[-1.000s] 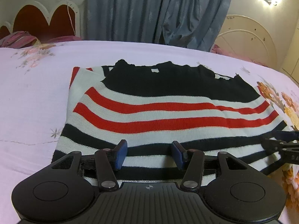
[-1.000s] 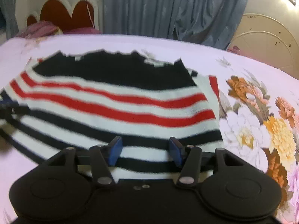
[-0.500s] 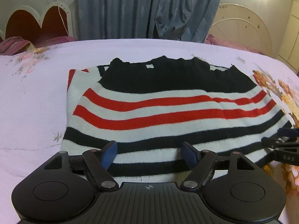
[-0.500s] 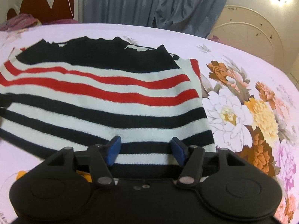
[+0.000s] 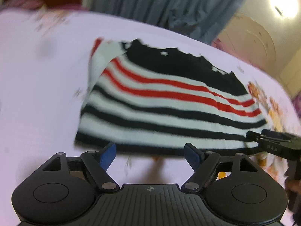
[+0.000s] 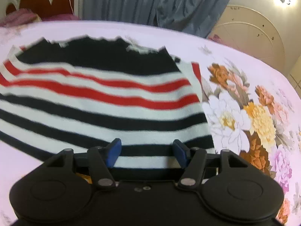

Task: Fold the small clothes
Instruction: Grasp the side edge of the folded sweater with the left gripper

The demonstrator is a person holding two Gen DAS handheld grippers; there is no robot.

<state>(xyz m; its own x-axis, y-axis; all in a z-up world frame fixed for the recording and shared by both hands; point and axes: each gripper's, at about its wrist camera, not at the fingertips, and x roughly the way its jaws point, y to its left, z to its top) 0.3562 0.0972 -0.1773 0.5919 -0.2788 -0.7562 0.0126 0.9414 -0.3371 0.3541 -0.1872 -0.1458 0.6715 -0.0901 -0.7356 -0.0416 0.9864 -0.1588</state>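
Left gripper [image 5: 150, 151] jaws just opening wide, empty, hem released; striped sweater [image 5: 165, 101] at 12 o'clock. Right gripper [image 6: 146, 151] half-open astride hem, grasp unclear.

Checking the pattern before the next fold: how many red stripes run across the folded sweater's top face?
2, on the sweater: upper red stripe just under the black band, lower red stripe below it. A red strip on a layer beneath peeks out.

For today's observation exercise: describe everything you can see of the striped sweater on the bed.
The striped sweater looks like a soft knit, white with black and red stripes and a black band along its jagged far edge. It lies flat, folded, on the pale floral bedspread. A white and red part shows at each far corner. Its near hem lies between the open fingers of the right hand-held gripper; contact is unclear.
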